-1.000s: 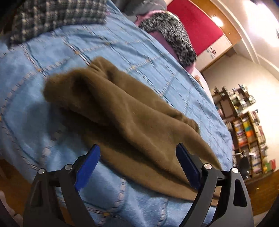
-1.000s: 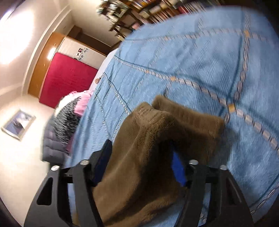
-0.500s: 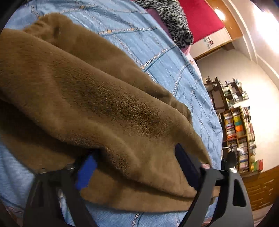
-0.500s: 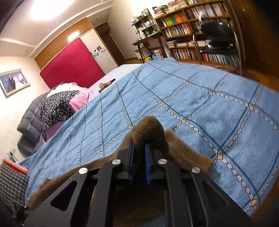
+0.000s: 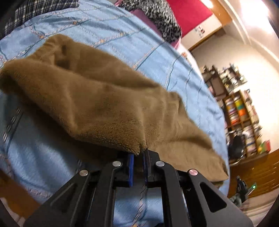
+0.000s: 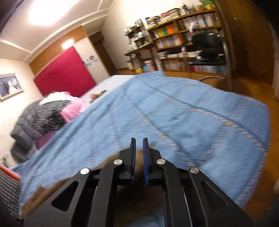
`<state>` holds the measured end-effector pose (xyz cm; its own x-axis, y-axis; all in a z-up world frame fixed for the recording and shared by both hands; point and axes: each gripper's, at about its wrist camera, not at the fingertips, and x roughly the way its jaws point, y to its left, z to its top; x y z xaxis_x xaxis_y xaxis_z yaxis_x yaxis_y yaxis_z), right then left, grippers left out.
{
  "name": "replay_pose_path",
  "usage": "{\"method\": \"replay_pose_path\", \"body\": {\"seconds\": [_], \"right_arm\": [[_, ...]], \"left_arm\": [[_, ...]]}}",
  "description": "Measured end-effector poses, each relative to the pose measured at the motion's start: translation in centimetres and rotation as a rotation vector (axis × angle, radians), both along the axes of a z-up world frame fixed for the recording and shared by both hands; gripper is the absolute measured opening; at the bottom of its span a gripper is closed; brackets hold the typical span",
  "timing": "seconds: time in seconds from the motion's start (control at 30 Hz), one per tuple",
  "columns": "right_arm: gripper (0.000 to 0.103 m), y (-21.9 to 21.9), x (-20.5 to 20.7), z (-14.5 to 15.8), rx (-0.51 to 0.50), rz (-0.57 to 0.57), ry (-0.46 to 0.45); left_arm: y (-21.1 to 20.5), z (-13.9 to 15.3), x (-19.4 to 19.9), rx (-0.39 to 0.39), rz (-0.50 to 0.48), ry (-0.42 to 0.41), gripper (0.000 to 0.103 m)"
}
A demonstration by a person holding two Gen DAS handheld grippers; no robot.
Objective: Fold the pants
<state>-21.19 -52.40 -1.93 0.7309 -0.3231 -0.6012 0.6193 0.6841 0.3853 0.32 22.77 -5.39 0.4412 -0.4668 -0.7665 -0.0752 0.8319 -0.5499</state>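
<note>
Brown fleece pants (image 5: 97, 97) lie bunched on the blue bedspread (image 5: 122, 40). My left gripper (image 5: 138, 155) is shut on their near edge, and the fabric bulges over the blue pads (image 5: 130, 165). In the right wrist view my right gripper (image 6: 139, 140) is shut too, lifted above the bedspread (image 6: 183, 122). Brown pants fabric (image 6: 139, 167) shows pinched low between its pads and trails down to the lower left (image 6: 43, 191). The pad tips stand bare above the cloth.
A heap of leopard-print and pink clothes (image 6: 52, 113) lies at the far end of the bed, and a plaid item (image 5: 34, 10) lies at its near left. Bookshelves (image 6: 183, 35) and a black office chair (image 6: 207, 47) stand past the bed's edge on a wooden floor (image 6: 252, 90).
Both grippers went from open to shut on the pants. The left one closed on the near edge. The right one rose and tilted up, so the cloth now hangs below it.
</note>
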Motion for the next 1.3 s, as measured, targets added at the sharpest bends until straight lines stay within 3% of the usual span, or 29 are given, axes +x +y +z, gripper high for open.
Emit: {"method": "replay_pose_path", "body": {"seconds": [0.17,0.23,0.3,0.57,0.7,0.77,0.8,0.97,1.07,1.2,1.3], "right_arm": [[0.011,-0.7,-1.3,-3.6,0.164,0.012,0.024],[0.036,-0.9,-1.6,-4.5,0.247,0.007,-0.005],[0.044,-0.8,-1.5,-5.0,0.293,0.019,-0.032],[0.044,-0.3,1.5,-6.7,0.395,0.087,-0.065],[0.044,-0.2,4.1,-7.4,0.393,0.108,-0.055],[0.035,0.0,5.4,-7.3,0.342,0.101,-0.034],[0.013,0.2,5.8,-6.9,0.305,0.104,-0.021],[0.01,1.6,3.9,-2.4,0.124,0.09,-0.062],[0.01,1.5,1.5,-1.4,0.081,0.058,-0.058],[0.01,0.8,0.5,-5.0,0.132,0.038,0.074],[0.01,1.2,1.0,-7.9,0.107,0.036,0.146]], "left_arm": [[-0.3,-3.2,-0.5,0.076,0.005,0.11,0.01],[-0.2,-3.8,-0.4,0.065,0.024,0.125,0.011],[-0.3,-3.7,-0.4,0.068,0.023,0.119,0.011],[-0.5,-2.9,-0.9,0.083,0.019,0.104,0.011],[-1.1,-3.0,-0.4,0.09,0.017,0.098,0.011],[-1.1,-3.0,-0.2,0.092,0.019,0.094,0.011],[-1.3,-3.1,0.1,0.091,0.02,0.095,0.011],[-1.8,-2.9,0.5,0.103,0.005,0.094,0.01],[-1.8,-2.6,0.5,0.076,-0.033,0.086,0.009],[-1.5,-2.3,0.0,0.085,-0.054,0.068,0.009],[-1.7,-3.1,0.1,0.109,-0.081,0.097,0.01]]}}
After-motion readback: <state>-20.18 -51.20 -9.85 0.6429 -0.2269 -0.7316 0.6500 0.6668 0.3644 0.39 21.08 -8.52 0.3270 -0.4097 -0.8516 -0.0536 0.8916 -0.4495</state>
